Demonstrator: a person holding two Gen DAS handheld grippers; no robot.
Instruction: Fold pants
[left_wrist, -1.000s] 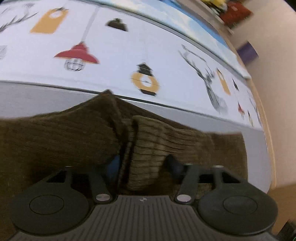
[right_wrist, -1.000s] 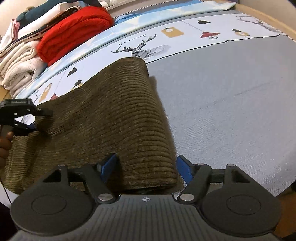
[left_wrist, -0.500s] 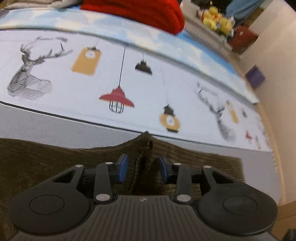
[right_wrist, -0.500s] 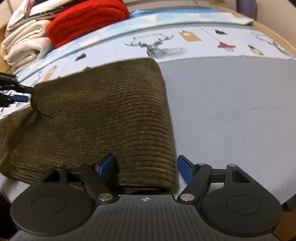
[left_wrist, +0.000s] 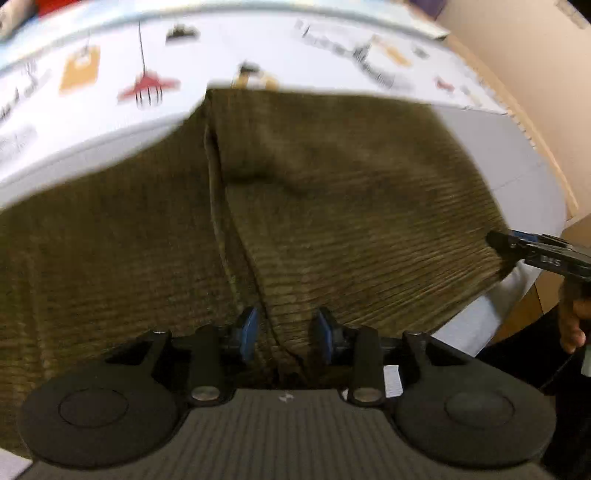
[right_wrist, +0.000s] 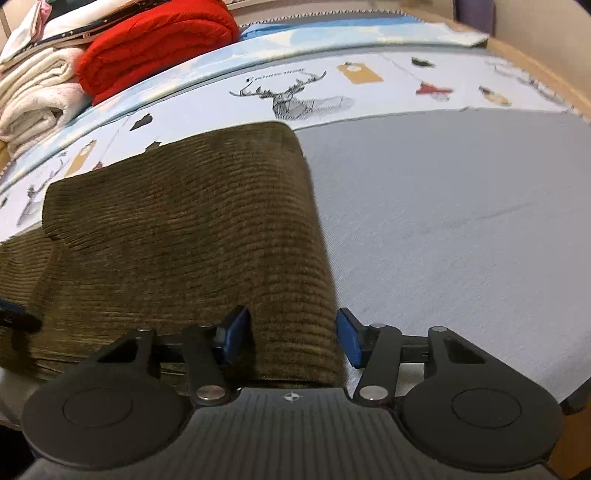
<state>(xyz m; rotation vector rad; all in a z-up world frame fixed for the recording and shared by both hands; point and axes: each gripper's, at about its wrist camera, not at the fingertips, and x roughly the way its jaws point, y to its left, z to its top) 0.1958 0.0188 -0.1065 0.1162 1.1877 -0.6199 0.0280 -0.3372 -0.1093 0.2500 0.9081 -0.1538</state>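
Observation:
Brown corduroy pants (left_wrist: 369, 221) lie folded on the bed, with the top layer's left edge running as a ridge toward my left gripper (left_wrist: 286, 334). That ridge fills the gap between the blue pads, so the gripper is shut on it. In the right wrist view the pants (right_wrist: 184, 240) end in a rounded fold on the right. My right gripper (right_wrist: 291, 336) straddles that fold at its near end, and its jaws are closing without pinching the cloth. The right gripper (left_wrist: 517, 247) also shows at the pants' right corner, and the left gripper (right_wrist: 14, 317) at the left edge.
The bed has a grey sheet (right_wrist: 443, 221) and a printed strip (right_wrist: 369, 96) with deer and lamps behind the pants. A red blanket (right_wrist: 155, 40) and white towels (right_wrist: 37, 96) are stacked at the back left. A hand (left_wrist: 570, 325) is below the right gripper.
My left gripper has moved along the top layer's edge toward the near side, and much more of the pants fills its view. The right jaws have narrowed around the fold.

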